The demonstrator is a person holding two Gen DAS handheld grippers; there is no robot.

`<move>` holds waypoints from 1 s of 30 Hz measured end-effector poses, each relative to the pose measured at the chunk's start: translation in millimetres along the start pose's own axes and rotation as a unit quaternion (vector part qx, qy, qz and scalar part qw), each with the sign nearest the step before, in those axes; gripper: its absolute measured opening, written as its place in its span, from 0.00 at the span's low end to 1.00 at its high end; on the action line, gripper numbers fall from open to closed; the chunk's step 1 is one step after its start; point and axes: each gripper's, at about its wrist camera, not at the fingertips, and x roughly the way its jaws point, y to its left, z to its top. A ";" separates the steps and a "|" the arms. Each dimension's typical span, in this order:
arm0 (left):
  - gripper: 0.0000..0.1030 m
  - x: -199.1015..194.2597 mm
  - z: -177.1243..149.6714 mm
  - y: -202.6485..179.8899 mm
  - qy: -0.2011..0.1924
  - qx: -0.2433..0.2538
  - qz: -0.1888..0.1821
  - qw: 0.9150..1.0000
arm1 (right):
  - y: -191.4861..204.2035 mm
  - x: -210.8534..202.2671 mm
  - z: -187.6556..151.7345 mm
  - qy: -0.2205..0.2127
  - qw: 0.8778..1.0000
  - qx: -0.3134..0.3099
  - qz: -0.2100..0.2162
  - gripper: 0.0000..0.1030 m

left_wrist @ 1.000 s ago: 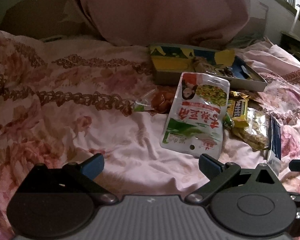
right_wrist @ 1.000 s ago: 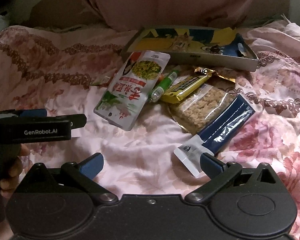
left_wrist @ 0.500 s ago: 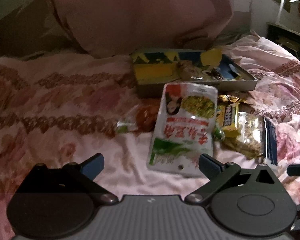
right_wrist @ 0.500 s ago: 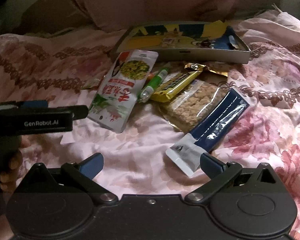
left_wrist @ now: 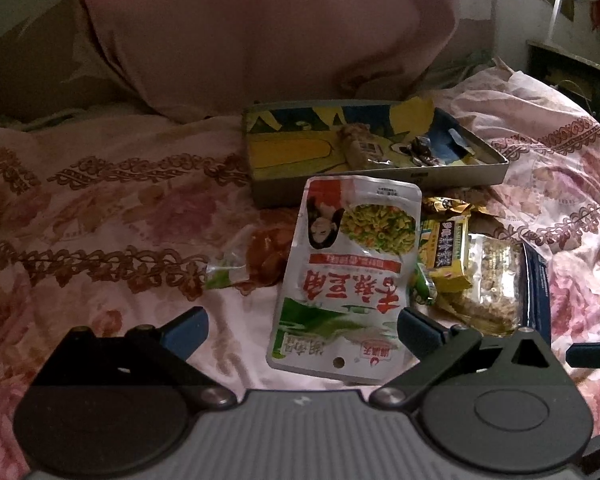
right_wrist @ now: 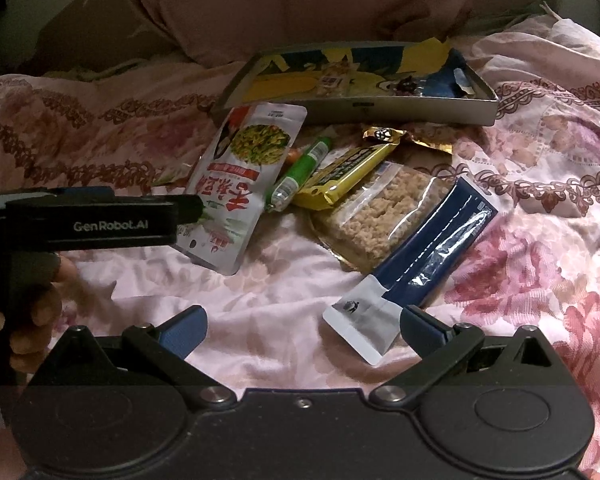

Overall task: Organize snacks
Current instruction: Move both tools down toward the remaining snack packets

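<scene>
A white and green snack pouch (left_wrist: pixel 348 272) lies on the bedspread; it also shows in the right wrist view (right_wrist: pixel 236 180). My left gripper (left_wrist: pixel 300 330) is open, its right finger at the pouch's lower right corner. Beside the pouch lie a red snack packet (left_wrist: pixel 260 256), a green tube (right_wrist: pixel 300 172), a yellow bar (right_wrist: pixel 348 172), a clear pack of crisp rice (right_wrist: pixel 376 212) and a dark blue packet (right_wrist: pixel 432 256). My right gripper (right_wrist: pixel 300 328) is open, with the blue packet's white end by its right finger. A metal tray (left_wrist: pixel 460 172) behind holds a few small snacks.
A large pink pillow (left_wrist: pixel 260 32) rises behind the tray. The floral bedspread (left_wrist: pixel 100 208) spreads left and right. The left gripper's body (right_wrist: pixel 100 220) and the hand holding it show at the left of the right wrist view.
The left gripper has moved forward and right, so the pouch now lies between its fingers. The right gripper has edged closer to the blue packet. Nothing has been taken hold of.
</scene>
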 end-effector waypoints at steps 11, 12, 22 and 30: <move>0.99 3.9 0.8 0.5 0.007 -0.008 0.005 1.000 | 0.2 -0.7 0.8 -0.004 1.000 -0.001 -0.004 0.99; 1.00 4.5 1.4 0.6 0.008 -0.010 0.007 1.000 | -0.2 -1.2 1.4 -0.006 1.000 -0.001 -0.005 0.99; 1.00 11.5 24.7 -11.9 0.000 0.001 0.015 1.000 | -20.8 -3.0 19.8 -0.048 0.997 -0.012 -0.062 0.99; 1.00 22.0 47.3 -37.4 -0.015 0.028 0.017 0.999 | -44.5 17.2 34.6 -0.037 0.995 -0.012 -0.089 0.99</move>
